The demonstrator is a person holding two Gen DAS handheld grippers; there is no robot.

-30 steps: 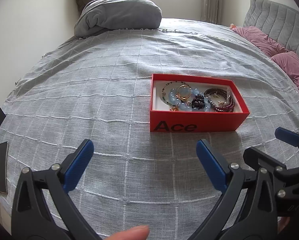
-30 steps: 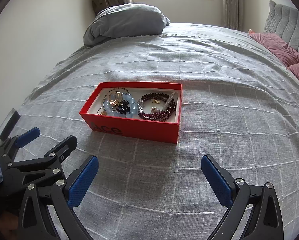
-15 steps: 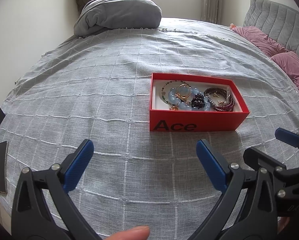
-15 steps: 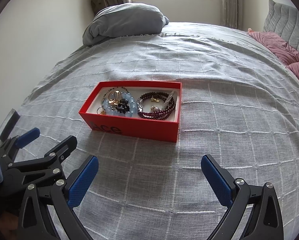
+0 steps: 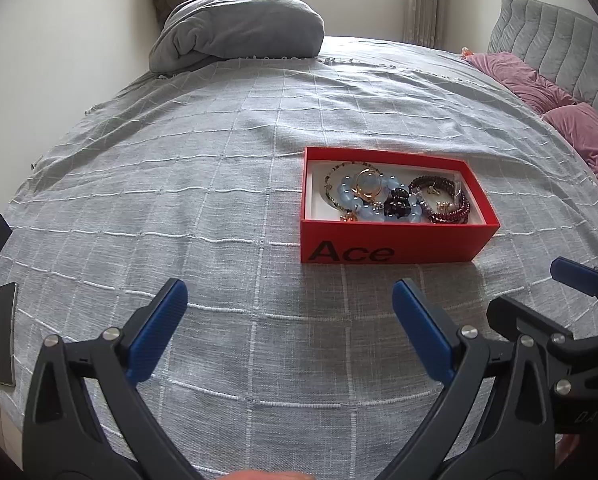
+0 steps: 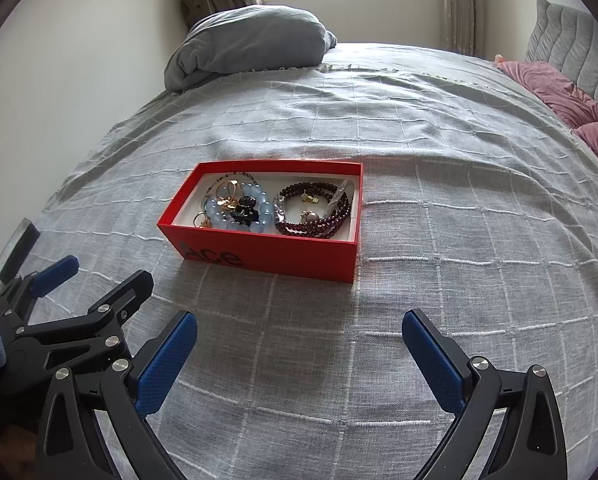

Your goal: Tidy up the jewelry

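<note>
Stillness is the main finding: against the views from a second and half a second ago, almost nothing has shifted, apart from a slight drift in the right wrist view. That suggests the sorting has not begun, or that it is already done and both tools are waiting.

At the left, the left gripper (image 5: 289, 316) hangs low over the bed (image 5: 203, 184) with its ribbed blue pads spread wide and nothing between them. The bedspread is soft grey woven cloth crossed by raised white threads in a grid, faintly rumpled.

Further right sits the red box (image 5: 387, 244), rigid card with a white lining and black lettering, well ahead of both tools. Inside lie glossy pale-blue beads (image 6: 259, 210), thin gold rings (image 6: 227, 192), then a coiled dark-red bead strand (image 6: 319, 216).

At the right, the right gripper (image 6: 299, 350) is equally spread and empty.
</note>
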